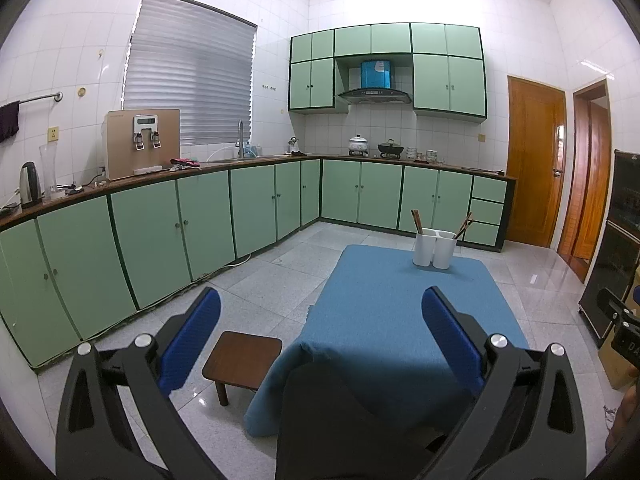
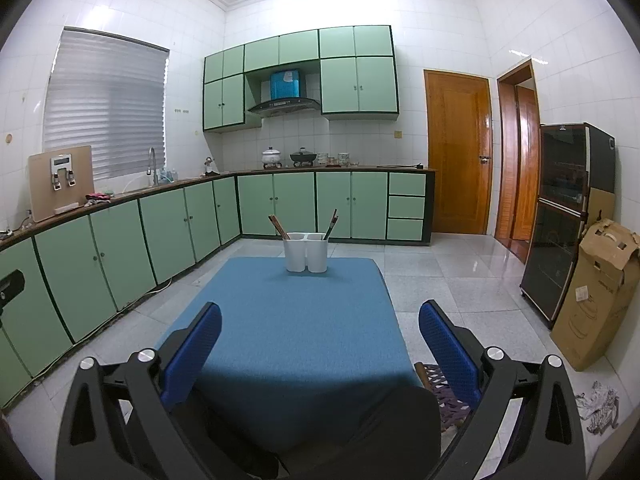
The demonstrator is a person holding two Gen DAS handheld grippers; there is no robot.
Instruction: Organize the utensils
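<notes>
A white two-compartment utensil holder (image 1: 434,248) (image 2: 306,252) stands at the far end of a low table under a blue cloth (image 1: 392,312) (image 2: 296,328). Brown chopsticks (image 1: 417,221) (image 2: 279,227) lean in its left compartment and dark ones (image 1: 464,225) (image 2: 331,223) in its right. My left gripper (image 1: 320,322) is open and holds nothing, well short of the holder, above the table's near left corner. My right gripper (image 2: 320,336) is open too, empty, over the near end of the cloth.
A small brown stool (image 1: 242,360) stands on the tiled floor left of the table. A woven seat (image 2: 444,388) sits at the table's near right. Green cabinets (image 1: 160,232) line the left and far walls. A cardboard box (image 2: 596,296) and a dark cabinet (image 2: 560,216) stand on the right.
</notes>
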